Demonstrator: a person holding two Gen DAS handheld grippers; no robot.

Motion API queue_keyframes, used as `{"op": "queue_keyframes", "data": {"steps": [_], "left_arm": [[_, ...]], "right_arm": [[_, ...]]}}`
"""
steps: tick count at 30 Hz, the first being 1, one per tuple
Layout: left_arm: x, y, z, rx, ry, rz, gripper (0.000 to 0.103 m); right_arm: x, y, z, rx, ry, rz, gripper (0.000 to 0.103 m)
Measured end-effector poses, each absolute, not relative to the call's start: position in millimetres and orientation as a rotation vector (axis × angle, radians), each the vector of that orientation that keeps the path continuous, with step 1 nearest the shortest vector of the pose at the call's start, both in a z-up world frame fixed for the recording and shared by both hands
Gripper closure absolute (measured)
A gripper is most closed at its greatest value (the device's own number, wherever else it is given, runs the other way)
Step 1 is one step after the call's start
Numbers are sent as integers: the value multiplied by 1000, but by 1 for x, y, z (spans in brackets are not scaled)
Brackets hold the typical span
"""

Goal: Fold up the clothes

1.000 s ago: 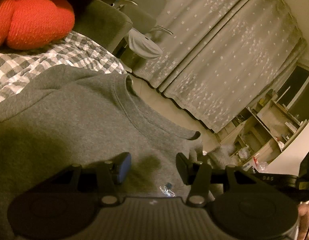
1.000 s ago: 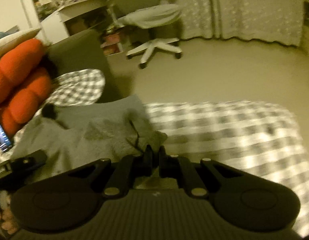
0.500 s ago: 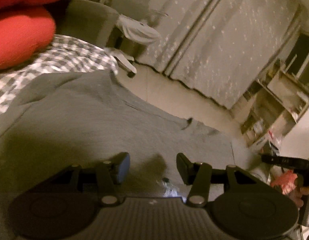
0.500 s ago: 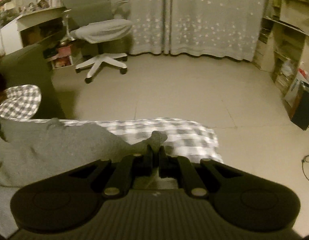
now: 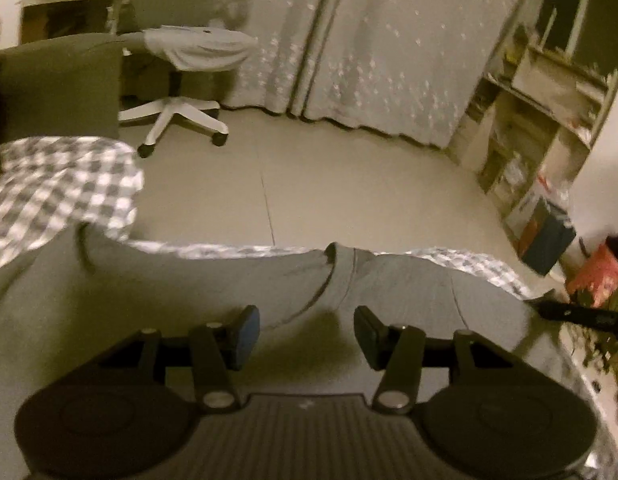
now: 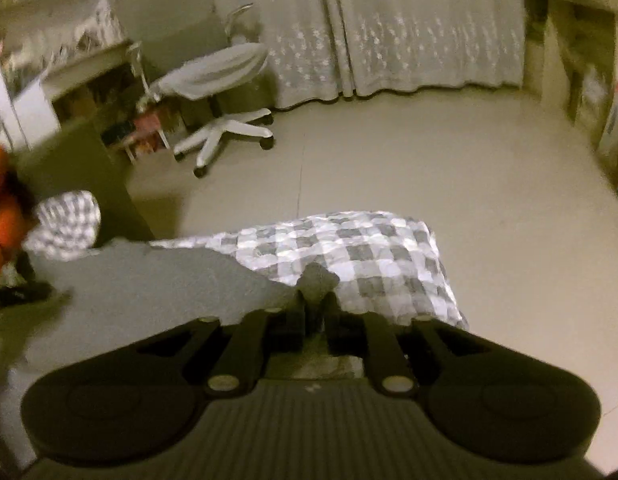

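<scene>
A grey sweatshirt [image 5: 169, 292] lies spread on a grey-and-white checked sheet [image 5: 49, 184]. My left gripper [image 5: 307, 330] hovers open just above it, close to the collar [image 5: 337, 268], with nothing between its fingers. In the right wrist view the sweatshirt [image 6: 149, 280] stretches left, and a bunched end of it [image 6: 317, 278] pokes up between the fingers of my right gripper [image 6: 315, 312]. Those jaws are opening; a narrow gap shows and the pads no longer clamp the cloth. This end lies over the checked sheet [image 6: 369, 248] near the bed's corner.
Beyond the bed's edge is bare floor [image 5: 349, 184]. A white office chair [image 5: 181, 80] stands by the curtains [image 5: 369, 40]. Cluttered shelves [image 5: 529, 120] line the right wall. An orange cushion [image 6: 1, 208] and a dark headboard or sofa arm [image 5: 57, 84] sit at the left.
The right gripper carried the sweatshirt's end to the right across the checked sheet, then its jaws parted. The left gripper rolled and slid from the chest toward the collar, still open.
</scene>
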State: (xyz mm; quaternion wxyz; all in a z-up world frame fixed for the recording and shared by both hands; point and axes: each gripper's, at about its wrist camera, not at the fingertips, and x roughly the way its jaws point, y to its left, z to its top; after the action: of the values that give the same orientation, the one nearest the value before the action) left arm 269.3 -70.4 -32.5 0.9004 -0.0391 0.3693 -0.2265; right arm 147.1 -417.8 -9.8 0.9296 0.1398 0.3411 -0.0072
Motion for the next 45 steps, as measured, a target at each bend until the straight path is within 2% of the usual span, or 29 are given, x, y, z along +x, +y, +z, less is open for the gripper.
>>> {"op": "queue_keyframes", "data": {"steps": [1,2,3,17,19,22,24,25,26,27,38,45], "left_arm": [[276,-73,-34,-69,769,-469,50],[282,-76,-35,-70,776,-474,49],[288,-78,-36,-73,783,-478,49],[344,-98,-48,-155,845,-508,49],[346,-99,-49,-176,843,-540,51],[345,-98,-52,-214,845,-594,54],[342,-99,-54,-221,843,-615,66],[341,-101,-55,-215,840,-620,76],[339,-102,-56,-209,835,-625,93],[335,-104,-55,-199,821,-633,102],[306,-129,-16,-294,582,-677,103],[318,-152,-26,-243,576,-553,103]], "right_arm": [[146,-424,-9,316,694,-7,71],[144,-429,-8,343,688,0,56],[141,-434,-7,359,678,6,51],[142,-452,-19,435,676,75,51],[138,-451,-20,412,668,91,56],[133,-448,-20,377,654,121,73],[132,-445,-19,358,645,142,89],[131,-443,-19,345,639,143,92],[131,-441,-18,329,632,140,93],[130,-438,-17,308,622,130,94],[104,-440,14,139,465,-27,96],[123,-462,3,156,535,-71,96]]}}
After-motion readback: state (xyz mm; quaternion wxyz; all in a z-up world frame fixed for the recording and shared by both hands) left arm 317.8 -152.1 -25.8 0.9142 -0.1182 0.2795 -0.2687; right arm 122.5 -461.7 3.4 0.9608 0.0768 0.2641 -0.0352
